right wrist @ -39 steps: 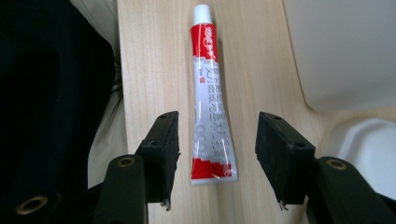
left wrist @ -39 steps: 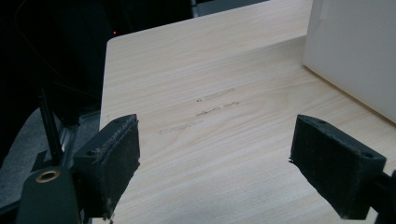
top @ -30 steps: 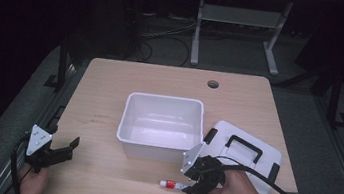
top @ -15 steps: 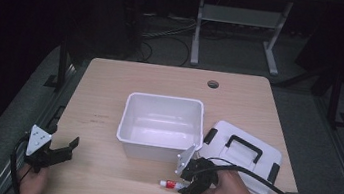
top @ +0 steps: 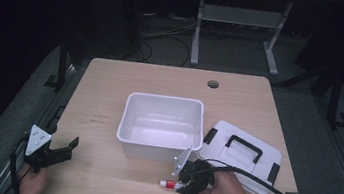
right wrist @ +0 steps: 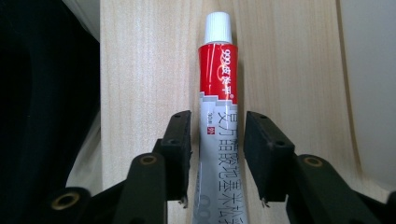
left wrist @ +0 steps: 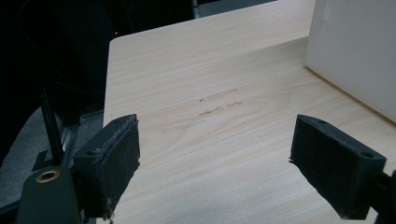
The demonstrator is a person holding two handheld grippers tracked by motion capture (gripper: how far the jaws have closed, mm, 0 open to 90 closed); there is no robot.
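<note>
Our right tool [right wrist: 217, 156] has just been closing around the ointment tube [right wrist: 218, 116] on the worktop [top: 109, 99], pads not quite pressing; next, we judge, squeeze and lift. Left tool [left wrist: 229, 163] gapes empty.

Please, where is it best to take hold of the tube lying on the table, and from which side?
Grip the tube across its flat grey body, below the red band, coming from above with the jaws either side. It lies flat on the table, and its sides are free.
</note>
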